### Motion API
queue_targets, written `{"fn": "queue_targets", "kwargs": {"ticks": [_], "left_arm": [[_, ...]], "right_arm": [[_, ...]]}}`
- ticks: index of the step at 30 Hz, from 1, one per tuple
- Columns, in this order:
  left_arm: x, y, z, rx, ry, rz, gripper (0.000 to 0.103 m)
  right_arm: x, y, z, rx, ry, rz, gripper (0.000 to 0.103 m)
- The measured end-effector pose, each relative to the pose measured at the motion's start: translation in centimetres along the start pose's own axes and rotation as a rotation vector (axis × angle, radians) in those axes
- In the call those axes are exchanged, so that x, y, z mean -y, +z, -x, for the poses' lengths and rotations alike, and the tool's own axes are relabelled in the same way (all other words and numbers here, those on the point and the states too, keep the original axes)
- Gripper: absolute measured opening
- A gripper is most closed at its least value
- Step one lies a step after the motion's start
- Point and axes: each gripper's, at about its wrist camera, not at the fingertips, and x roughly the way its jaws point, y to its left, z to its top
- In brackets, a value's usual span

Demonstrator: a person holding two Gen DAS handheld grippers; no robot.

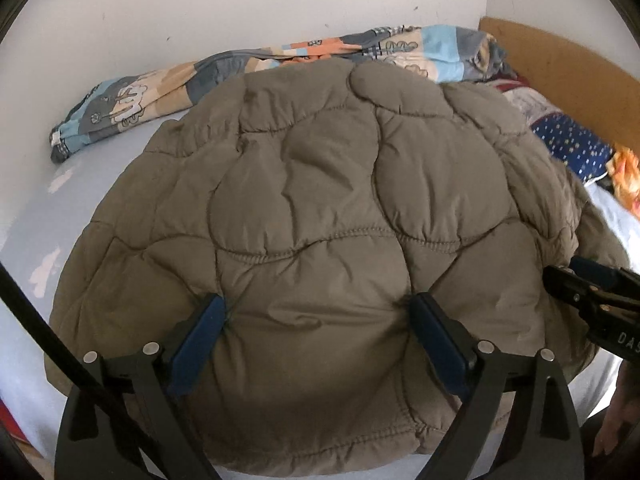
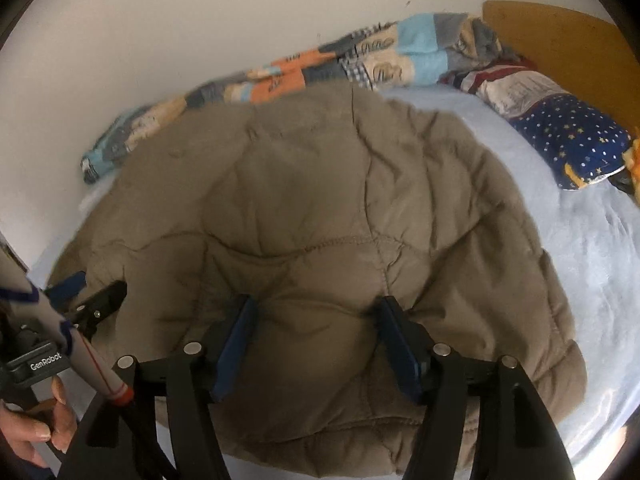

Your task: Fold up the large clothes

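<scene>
A quilted olive-brown puffer jacket (image 1: pixel 320 208) is lying spread across a pale blue bedsheet (image 1: pixel 28 216), filling the middle of both wrist views, its hem edge at the bottom of each frame. In the left wrist view, the left gripper (image 1: pixel 320 312) is reaching in from the bottom of the frame, its blue pads (image 1: pixel 196 344) standing wide on either side of a bulging fold of the padded fabric and denting it where their tips are pressing in; the grip is taking in a broad bunch of jacket. At the right edge of that frame, the black tip of the right gripper (image 1: pixel 588 288) is resting against the jacket's side. In the right wrist view, the right gripper (image 2: pixel 316 320) is likewise grasping a puffed fold of the jacket, the fabric puckering at both blue pads (image 2: pixel 236 348). At lower left of that frame, the person's hand (image 2: pixel 36 428) is gripping the handle of the left gripper (image 2: pixel 86 296), whose tip is lying on the jacket's edge. A patchwork-print blanket (image 2: pixel 304 68) is lying bunched along the white wall (image 2: pixel 200 20) across the top of the frame, and a star-patterned navy pillow (image 2: pixel 572 140) is sitting at upper right beside a tan headboard (image 2: pixel 560 40).
</scene>
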Motion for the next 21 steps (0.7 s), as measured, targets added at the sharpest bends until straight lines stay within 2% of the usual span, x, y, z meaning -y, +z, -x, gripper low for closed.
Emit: {"fn": "queue_targets", "kwargs": {"ticks": [5,10,14,21], "left_arm": [[0.2,-0.4,-0.5,-0.003,0.01,-0.013,0.095],[0.3,-0.8,0.0,0.028,0.019,-0.012,0.095],[0.5,-1.0,0.4,0.037,0.025,-0.019,0.095],[0.6,-1.0,0.4,0.04,0.027,-0.023,0.095]], "right_arm": [[0.0,0.2,-1.3,-0.043,-0.017,0.016,0.071],[-0.1,0.0,-0.7,-0.014,-0.008,0.016,0.072],[0.5,0.0,1.5,0.029,-0.003,-0.011,0.072],[2.6,-1.5,5.8,0.09,-0.11,-0.106,0.072]]}}
